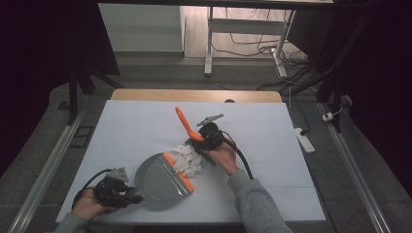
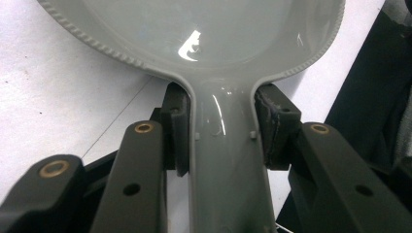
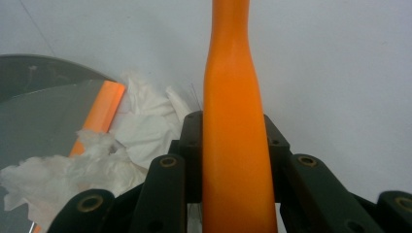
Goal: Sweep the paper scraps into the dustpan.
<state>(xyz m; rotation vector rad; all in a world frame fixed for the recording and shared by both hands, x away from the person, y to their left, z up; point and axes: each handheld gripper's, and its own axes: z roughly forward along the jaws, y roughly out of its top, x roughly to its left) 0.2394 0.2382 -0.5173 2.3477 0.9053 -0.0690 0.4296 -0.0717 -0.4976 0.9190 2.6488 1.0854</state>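
Dim room: grey floor, cables, white desk legs beyond.
Table (image 1: 145,116): flat, matte white top, pale wood strip along far edge.
Dustpan (image 1: 158,182): glossy grey plastic, rounded scoop, ribbed rim, flat orange rubber lip (image 1: 179,171) along its straight front edge; lying on table near front left, mouth facing the paper.
Dustpan handle (image 2: 228,170): smooth, narrow neck widening into the pan.
Left gripper (image 1: 130,196): black, jointed, brass rivets; fingers (image 2: 176,128) closed tight against both sides of the dustpan handle, pads pressing it.
Crumpled paper (image 1: 188,159): white, soft, creased tissue wads, heaped at the orange lip, partly over it and onto the grey pan floor, rest on the table just beyond.
Brush handle (image 3: 235,131): bright orange, smooth plastic, rounded and tapering to a slimmer neck; tilted up and away toward the far left in the high view, lower end at the paper heap.
Right gripper (image 1: 206,141): black, grey plate on top, cable trailing back past a grey sleeve; fingers (image 3: 192,145) clamped on either side of the brush handle, no gap visible.
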